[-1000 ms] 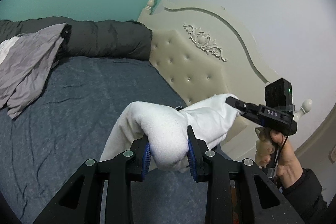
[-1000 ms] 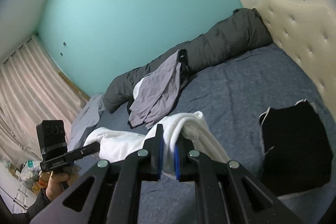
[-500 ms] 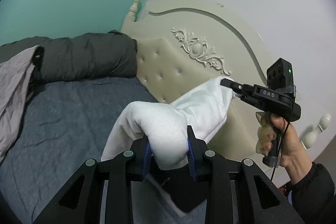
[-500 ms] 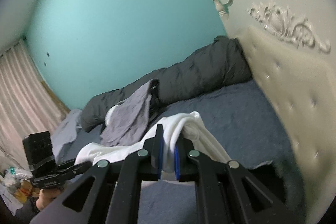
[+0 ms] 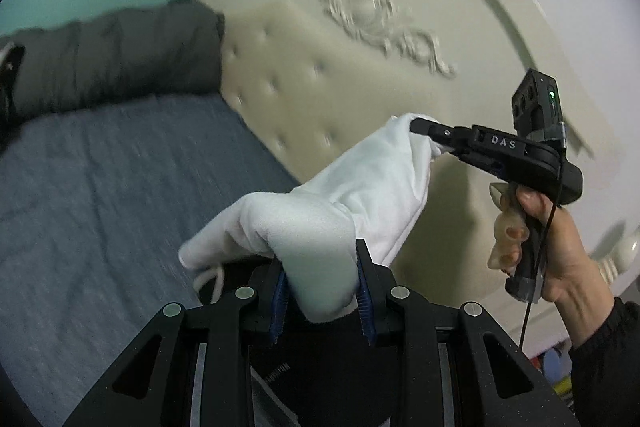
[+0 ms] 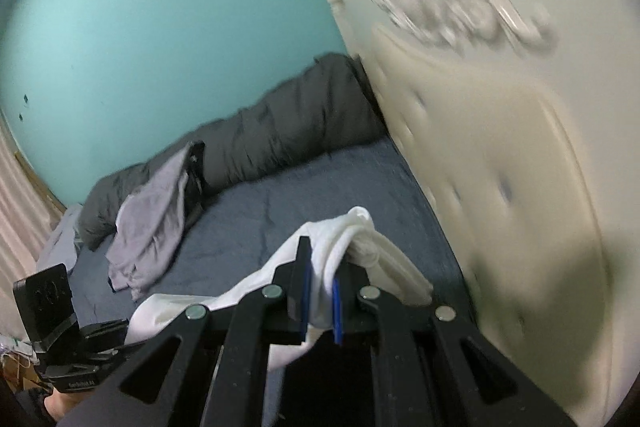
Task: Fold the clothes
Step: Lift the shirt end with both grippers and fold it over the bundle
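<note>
A white garment (image 5: 360, 187) is held up in the air above a bed, stretched between two hand-held grippers. The left gripper (image 5: 322, 283) is clamped on a thick, bunched fold of the white cloth, its blue-lined jaws pressing in on either side of the bundle. The right gripper (image 6: 320, 291) is clamped on a thinner bunch of the same cloth, its jaws nearly together with only the fabric between them.

From the left gripper's camera, the right gripper appears to the right, a black tool with its tip gripping the far end of the cloth, held by a hand (image 5: 556, 247) with a dark sleeve (image 5: 608, 359) at the wrist. The cloth sags a little between the two grips, and a white drawstring (image 5: 212, 277) hangs from its near left edge.

Below the garment lies a bed (image 6: 280, 203) covered in a dark blue sheet. A cream padded headboard (image 6: 500, 167) with buttons and carved scrollwork stands close on the right, blurred. A dark grey duvet (image 6: 280, 135) is rolled along the far side of the bed, against a turquoise wall (image 6: 160, 27). A crumpled light grey garment (image 6: 148, 223) lies on the sheet at the far left, partly over the duvet. Just beneath the held cloth, something black (image 5: 320, 367) lies on the bed; its shape is mostly hidden.
</note>
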Demonstrator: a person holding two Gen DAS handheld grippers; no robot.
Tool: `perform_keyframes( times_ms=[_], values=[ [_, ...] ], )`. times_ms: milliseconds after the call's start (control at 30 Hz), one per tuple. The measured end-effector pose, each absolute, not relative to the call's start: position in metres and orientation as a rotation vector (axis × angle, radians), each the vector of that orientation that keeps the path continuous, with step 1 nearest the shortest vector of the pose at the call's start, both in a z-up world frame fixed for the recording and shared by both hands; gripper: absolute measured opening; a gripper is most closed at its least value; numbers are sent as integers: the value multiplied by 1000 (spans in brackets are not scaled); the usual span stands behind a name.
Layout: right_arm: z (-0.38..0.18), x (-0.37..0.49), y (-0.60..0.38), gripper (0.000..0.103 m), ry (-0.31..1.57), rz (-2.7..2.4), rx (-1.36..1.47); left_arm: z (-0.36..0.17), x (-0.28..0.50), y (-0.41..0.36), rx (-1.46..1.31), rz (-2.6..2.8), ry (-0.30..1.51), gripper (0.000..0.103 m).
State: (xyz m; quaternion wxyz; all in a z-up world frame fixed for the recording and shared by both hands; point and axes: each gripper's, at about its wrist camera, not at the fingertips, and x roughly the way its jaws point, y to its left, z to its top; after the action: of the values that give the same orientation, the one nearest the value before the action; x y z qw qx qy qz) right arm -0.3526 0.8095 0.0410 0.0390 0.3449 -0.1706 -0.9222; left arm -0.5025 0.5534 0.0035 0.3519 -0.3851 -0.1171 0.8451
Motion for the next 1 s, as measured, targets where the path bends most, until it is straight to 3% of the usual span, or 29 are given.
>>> perform_keyframes(
  times_ms=[533, 1000],
  values=[
    [-44, -230, 831, 8, -665, -2698, 1285, -70, -406, 583, -1169, 2075, -280, 32],
    [-106, -178, 847, 8, -814, -2629, 1384, -126, -371, 572, -1288, 2008, -449, 32]
  ],
)
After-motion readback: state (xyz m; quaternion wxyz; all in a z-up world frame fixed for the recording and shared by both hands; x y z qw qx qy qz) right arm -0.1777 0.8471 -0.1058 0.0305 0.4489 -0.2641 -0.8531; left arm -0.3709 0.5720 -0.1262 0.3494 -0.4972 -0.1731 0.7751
